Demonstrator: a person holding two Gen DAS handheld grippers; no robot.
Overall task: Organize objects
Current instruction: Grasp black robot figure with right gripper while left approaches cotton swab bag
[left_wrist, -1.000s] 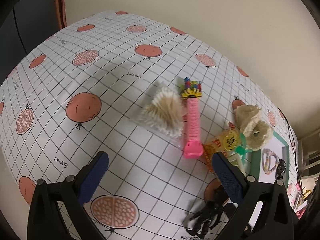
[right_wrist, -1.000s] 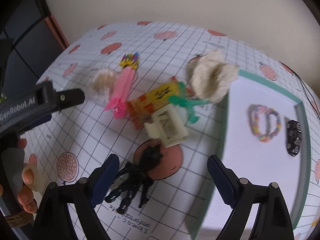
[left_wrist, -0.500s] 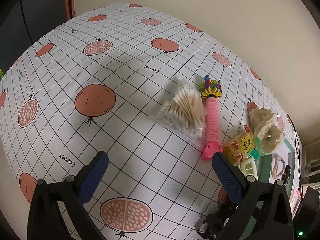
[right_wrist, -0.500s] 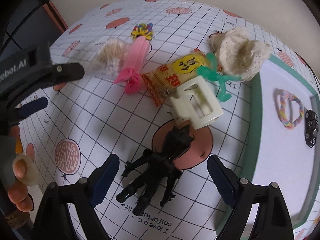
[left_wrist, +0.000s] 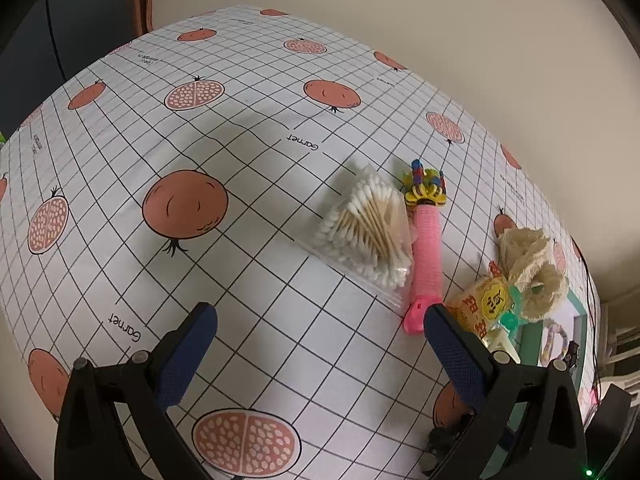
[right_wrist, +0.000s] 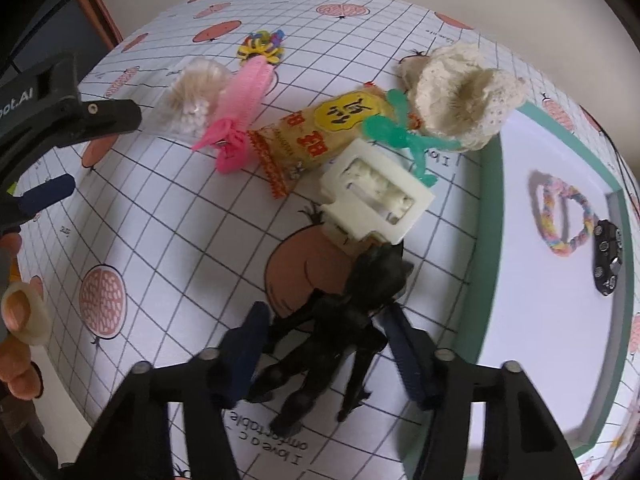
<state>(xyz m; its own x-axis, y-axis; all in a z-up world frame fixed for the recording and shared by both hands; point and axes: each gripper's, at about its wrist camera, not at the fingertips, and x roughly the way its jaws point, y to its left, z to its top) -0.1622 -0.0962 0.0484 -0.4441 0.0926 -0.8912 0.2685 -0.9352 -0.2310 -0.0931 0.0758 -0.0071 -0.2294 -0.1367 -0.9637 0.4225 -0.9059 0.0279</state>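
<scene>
A black toy figure (right_wrist: 344,316) lies on the pomegranate-print tablecloth (left_wrist: 240,128) beside a green-rimmed white tray (right_wrist: 520,320). My right gripper (right_wrist: 326,320) is shut on the figure, with a blue pad pressed against each side. Beyond it lie a white claw clip (right_wrist: 376,196), a yellow snack packet (right_wrist: 328,128), a green plastic piece (right_wrist: 392,132), a cream lace scrunchie (right_wrist: 460,96), a pink roll (left_wrist: 426,256) and a bag of cotton swabs (left_wrist: 368,232). My left gripper (left_wrist: 318,316) hovers open over bare cloth, just short of the swabs.
The tray holds a rainbow braided bracelet (right_wrist: 564,216) and a small black object (right_wrist: 606,256). A hand (right_wrist: 16,320) holds the left gripper at the left edge of the right wrist view. A beige wall (left_wrist: 400,8) runs behind the table.
My right gripper moved down onto the black figure and its fingers closed from wide apart to gripping it. The left gripper drew back and left slightly, staying open.
</scene>
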